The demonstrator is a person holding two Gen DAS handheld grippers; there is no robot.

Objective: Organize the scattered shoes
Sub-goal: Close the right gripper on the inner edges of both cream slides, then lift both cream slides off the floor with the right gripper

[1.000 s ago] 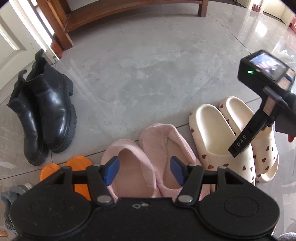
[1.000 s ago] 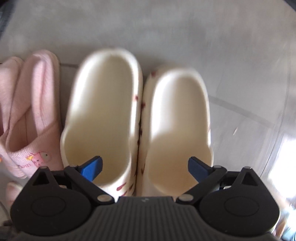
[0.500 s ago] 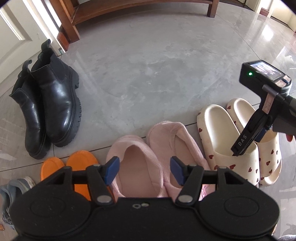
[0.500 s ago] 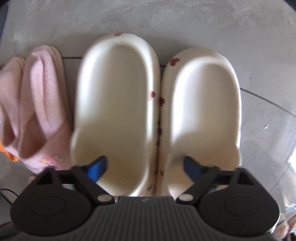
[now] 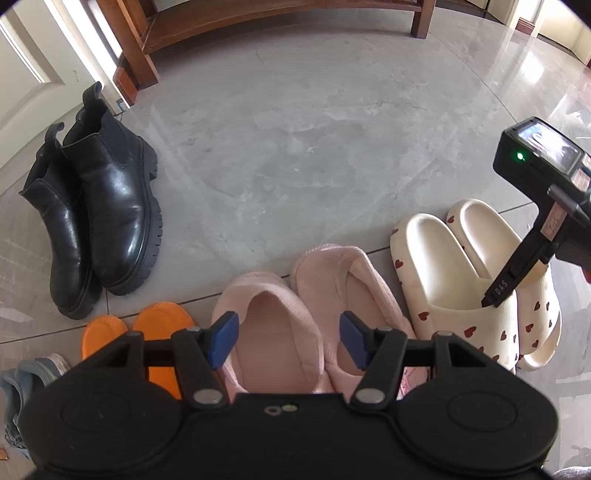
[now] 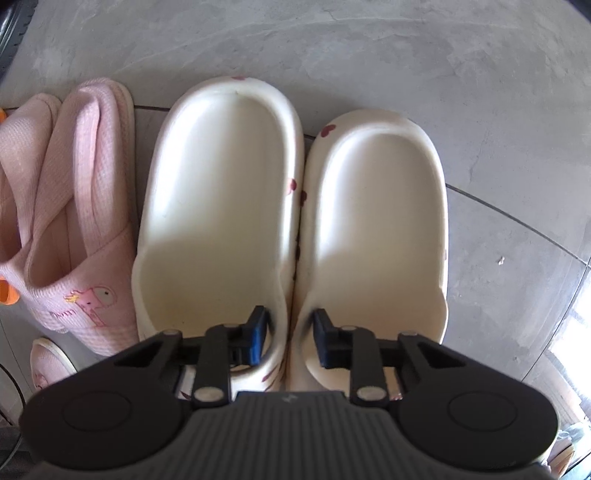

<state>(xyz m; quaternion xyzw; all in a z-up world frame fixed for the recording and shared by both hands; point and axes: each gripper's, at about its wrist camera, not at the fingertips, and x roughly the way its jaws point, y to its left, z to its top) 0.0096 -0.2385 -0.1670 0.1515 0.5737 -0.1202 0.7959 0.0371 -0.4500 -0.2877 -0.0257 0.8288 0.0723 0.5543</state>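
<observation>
Two cream slippers with red hearts [image 6: 218, 192] lie side by side on the grey floor, heels toward me. My right gripper [image 6: 290, 334] has one finger inside each slipper. Its jaws are closing, and the pads press the two adjoining inner walls together. In the left wrist view the same slippers [image 5: 436, 258] lie at the right, with the right gripper's finger [image 5: 506, 291] dipped into them. My left gripper [image 5: 288, 341] hangs open over a pair of pink fabric slippers [image 5: 332, 269] and grips nothing.
Black ankle boots [image 5: 107, 206] stand as a pair at the left. Orange slippers [image 5: 162, 317] and a grey shoe [image 5: 14, 384] lie at the lower left. A wooden bench [image 5: 258, 18] runs along the back. The pink slippers [image 6: 74, 184] touch the cream pair's left side.
The right gripper's jaws went from wide apart, one finger in each cream slipper, to narrow around the adjoining inner walls. The left gripper's jaws kept their gap.
</observation>
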